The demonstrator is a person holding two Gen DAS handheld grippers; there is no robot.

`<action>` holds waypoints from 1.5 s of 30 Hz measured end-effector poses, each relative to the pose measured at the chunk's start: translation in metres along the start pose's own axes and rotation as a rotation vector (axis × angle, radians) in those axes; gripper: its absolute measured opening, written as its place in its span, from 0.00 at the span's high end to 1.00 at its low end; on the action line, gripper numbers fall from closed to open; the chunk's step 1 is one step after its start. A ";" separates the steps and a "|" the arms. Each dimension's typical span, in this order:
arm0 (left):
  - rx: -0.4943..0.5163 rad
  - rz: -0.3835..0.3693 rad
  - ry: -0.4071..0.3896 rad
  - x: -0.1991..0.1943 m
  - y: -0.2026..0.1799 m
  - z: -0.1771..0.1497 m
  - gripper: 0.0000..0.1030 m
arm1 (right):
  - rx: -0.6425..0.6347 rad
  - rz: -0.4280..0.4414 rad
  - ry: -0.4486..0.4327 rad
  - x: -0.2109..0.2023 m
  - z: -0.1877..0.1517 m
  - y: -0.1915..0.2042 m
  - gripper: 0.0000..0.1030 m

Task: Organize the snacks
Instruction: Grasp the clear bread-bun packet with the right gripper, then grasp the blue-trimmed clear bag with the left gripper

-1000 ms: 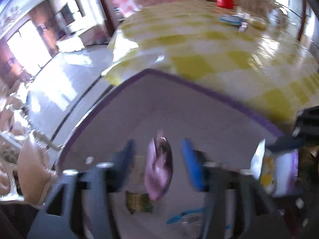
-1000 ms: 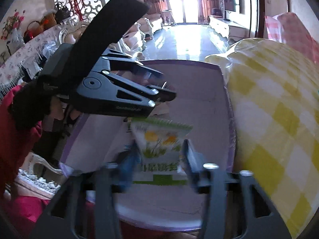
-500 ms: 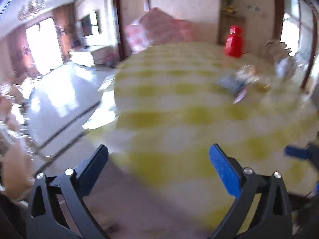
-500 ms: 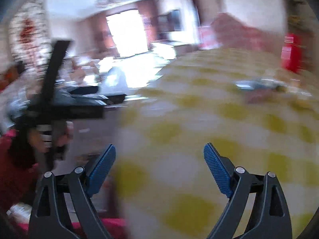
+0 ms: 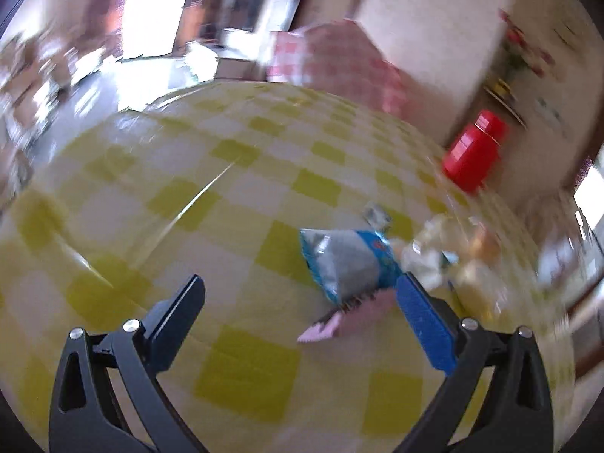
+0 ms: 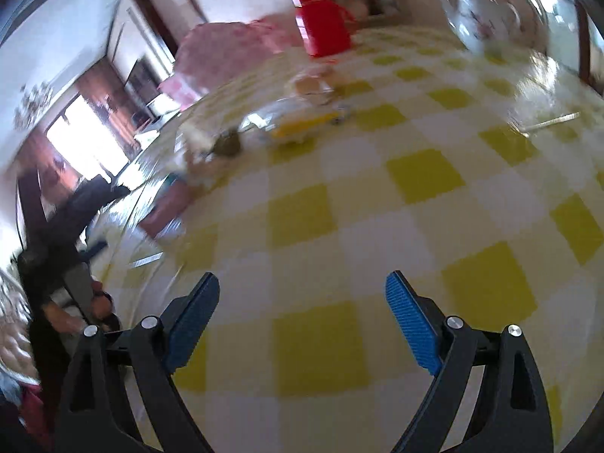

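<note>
Yellow-and-white checked cloth across the tabletop [image 5: 158, 196] in the left wrist view, blurred by motion. Left hand-held gripper [image 5: 300, 302] low in frame, jaws spread wide, nothing between them — only bare cloth. Beyond its blue right pad, a blue-and-silver snack bag [image 5: 347, 260] lying flat, a pink packet [image 5: 339, 321] just beside and partly under it. To the right of the bag, a smeared cluster of clear and pale snack wrappers [image 5: 449, 249], too blurred to tell apart. Farther back, a red jug [image 5: 473, 151] upright near the tabletop's far edge. Pink checked cushion [image 5: 339, 56] behind the tabletop.

Right wrist view: same checked tabletop [image 6: 422, 173]. Right hand-held gripper [image 6: 302, 298] also gaping wide and holding nothing, hovering over empty squares well apart from the snacks. Snacks strung along the upper left — a yellow-edged packet [image 6: 302, 128], pale wrappers [image 6: 204, 151], a pink packet [image 6: 166, 207] nearest the left edge. Red jug [image 6: 321, 19] at the top, a white teapot [image 6: 483, 19] to its right. At far left, the other gripper's black frame [image 6: 68, 219], blurred, gripped by a hand [image 6: 90, 309].
</note>
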State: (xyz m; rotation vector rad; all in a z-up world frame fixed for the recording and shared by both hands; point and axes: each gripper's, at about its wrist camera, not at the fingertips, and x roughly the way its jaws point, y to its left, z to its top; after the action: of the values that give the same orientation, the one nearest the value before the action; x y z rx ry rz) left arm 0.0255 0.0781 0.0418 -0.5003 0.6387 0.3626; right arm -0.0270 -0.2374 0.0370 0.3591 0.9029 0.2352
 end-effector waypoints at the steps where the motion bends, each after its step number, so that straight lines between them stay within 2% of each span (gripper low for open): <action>1: -0.054 0.010 0.003 0.006 0.005 -0.001 0.02 | -0.003 -0.019 -0.005 0.003 0.007 -0.003 0.15; 3: -0.129 -0.014 0.017 0.010 0.019 0.005 0.02 | -0.038 -0.059 -0.022 0.012 0.026 -0.006 0.15; 5: -0.176 -0.021 -0.037 0.004 0.034 0.014 0.02 | -0.079 -0.077 -0.029 0.028 0.047 0.001 0.15; 8: -0.134 0.019 -0.118 -0.005 0.042 0.018 0.02 | -0.162 -0.085 -0.045 0.064 0.094 0.020 0.15; 10: -0.136 0.016 -0.104 0.000 0.045 0.019 0.02 | -0.220 -0.071 -0.029 0.092 0.121 0.037 0.15; 13: -0.136 -0.016 -0.082 0.005 0.043 0.020 0.02 | -0.303 -0.120 0.027 0.133 0.147 0.059 0.15; 18: -0.131 -0.030 -0.076 0.010 0.040 0.022 0.02 | -0.342 -0.217 0.152 0.198 0.164 0.069 0.16; 20: -0.134 -0.028 -0.069 0.013 0.040 0.023 0.02 | -0.308 -0.196 0.150 0.201 0.168 0.062 0.16; 21: -0.136 -0.022 -0.069 0.013 0.041 0.023 0.02 | -0.305 -0.187 0.146 0.198 0.168 0.060 0.21; 22: -0.134 -0.016 -0.070 0.013 0.041 0.024 0.02 | -0.305 -0.178 0.139 0.193 0.165 0.059 0.32; 23: -0.132 -0.010 -0.070 0.014 0.041 0.025 0.02 | -0.309 -0.166 0.130 0.185 0.162 0.057 0.35; 28: -0.120 0.002 -0.062 0.017 0.041 0.026 0.02 | -0.296 -0.131 0.094 0.128 0.118 0.049 0.37; 30: -0.099 -0.003 -0.034 0.022 0.037 0.025 0.02 | -0.260 -0.109 0.083 0.107 0.099 0.045 0.37; 36: 0.073 0.035 0.038 0.036 0.007 0.020 0.02 | -0.147 -0.008 0.039 0.051 0.039 0.033 0.37; 38: 0.092 0.056 0.062 0.043 0.002 0.019 0.02 | -0.131 0.003 0.013 0.040 0.032 0.033 0.37; 40: 0.099 0.085 0.115 0.058 -0.003 0.022 0.01 | -0.121 0.013 0.023 0.041 0.030 0.033 0.37; 43: 0.055 0.078 0.120 0.071 -0.008 0.034 0.02 | -0.113 0.012 0.047 0.047 0.030 0.032 0.37; 45: 0.070 0.074 0.160 0.087 -0.015 0.042 0.01 | -0.107 0.020 0.043 0.044 0.029 0.031 0.37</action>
State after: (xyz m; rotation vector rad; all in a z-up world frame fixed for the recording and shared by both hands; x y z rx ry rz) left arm 0.1175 0.1029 0.0195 -0.4420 0.8239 0.3715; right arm 0.0216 -0.2000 0.0338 0.2645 0.9257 0.3091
